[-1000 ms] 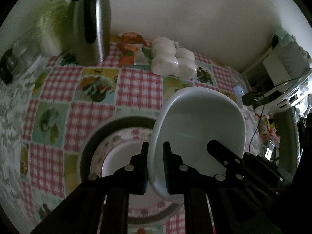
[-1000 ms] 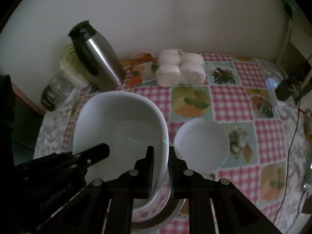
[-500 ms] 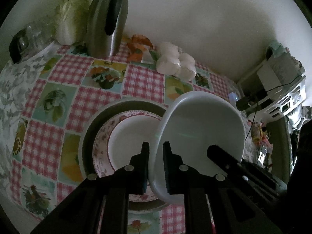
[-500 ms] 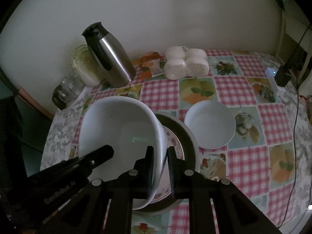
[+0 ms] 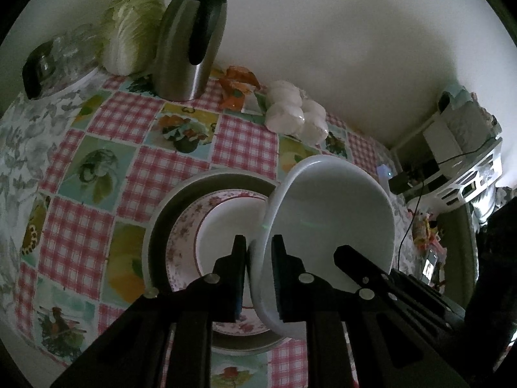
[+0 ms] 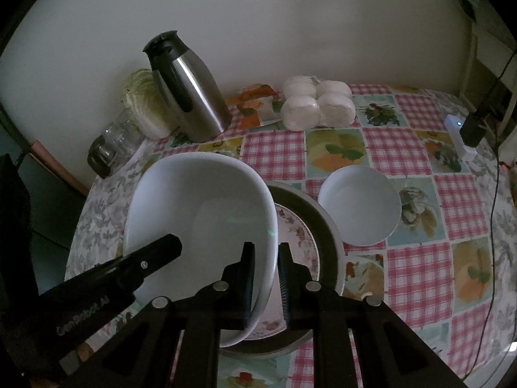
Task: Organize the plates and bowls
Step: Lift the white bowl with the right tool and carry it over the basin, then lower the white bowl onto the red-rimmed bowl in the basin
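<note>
Both grippers hold one large white bowl by opposite sides of its rim, tilted in the air. My left gripper is shut on its left wall. My right gripper is shut on its right wall. Under the bowl lies a floral plate stacked on a larger dark plate. A smaller white bowl stands on the tablecloth to the right of the stack.
A steel thermos jug, a cabbage, a glass jar and a pack of white buns line the wall side. A white charger with a cable lies at the far right.
Both grippers have carried the big bowl back and up from the table, so the plate stack and the far objects look smaller. The small bowl has stayed in place.
</note>
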Motion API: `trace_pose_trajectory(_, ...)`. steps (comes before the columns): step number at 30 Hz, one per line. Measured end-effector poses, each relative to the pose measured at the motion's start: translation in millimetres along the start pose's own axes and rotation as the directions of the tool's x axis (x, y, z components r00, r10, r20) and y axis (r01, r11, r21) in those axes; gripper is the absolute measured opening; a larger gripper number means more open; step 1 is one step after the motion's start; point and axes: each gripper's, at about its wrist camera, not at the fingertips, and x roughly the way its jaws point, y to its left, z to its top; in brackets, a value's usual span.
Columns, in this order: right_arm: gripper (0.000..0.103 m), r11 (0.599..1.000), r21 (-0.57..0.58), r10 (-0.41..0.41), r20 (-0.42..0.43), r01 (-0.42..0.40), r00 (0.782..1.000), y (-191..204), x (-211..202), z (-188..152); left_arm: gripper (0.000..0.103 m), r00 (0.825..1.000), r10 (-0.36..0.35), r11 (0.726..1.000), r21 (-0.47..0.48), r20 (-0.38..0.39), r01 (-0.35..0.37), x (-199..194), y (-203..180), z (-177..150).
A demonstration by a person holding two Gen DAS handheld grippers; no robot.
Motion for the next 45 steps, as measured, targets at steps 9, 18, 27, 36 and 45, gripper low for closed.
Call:
trace_pose_trajectory(9, 0.017, 1.000, 0.011, 0.010, -0.039, -0.009, 0.999, 12, 21, 0, 0.015, 1.000, 0.020, 0.999, -0.046, -0.005, -0.020, 0, 19, 3)
trace_pose_trajectory(18, 0.017, 1.000, -0.011, -0.001, -0.060, 0.000, 0.998, 26, 30, -2, 0.017, 0.999, 0.031, 0.997, -0.074, -0.025, -0.033, 2, 32, 1)
trace_pose_trajectory(27, 0.017, 1.000, -0.009, -0.014, -0.087, 0.014, 0.996, 24, 36, -5, 0.020, 0.997, 0.035, 0.997, -0.070, -0.062, -0.039, 12, 31, -1)
trace_pose_trajectory(36, 0.017, 1.000, -0.001, -0.025, -0.110, 0.025, 0.994, 19, 44, -6, 0.020, 0.996, 0.037, 0.997, -0.061, -0.079, -0.042, 17, 28, -2)
trace_pose_trajectory(45, 0.019, 1.000, 0.008, -0.027, -0.128, 0.028, 0.991, 14, 50, -6, 0.020, 0.994, 0.043, 0.997, -0.063, -0.103, -0.049, 26, 27, -3)
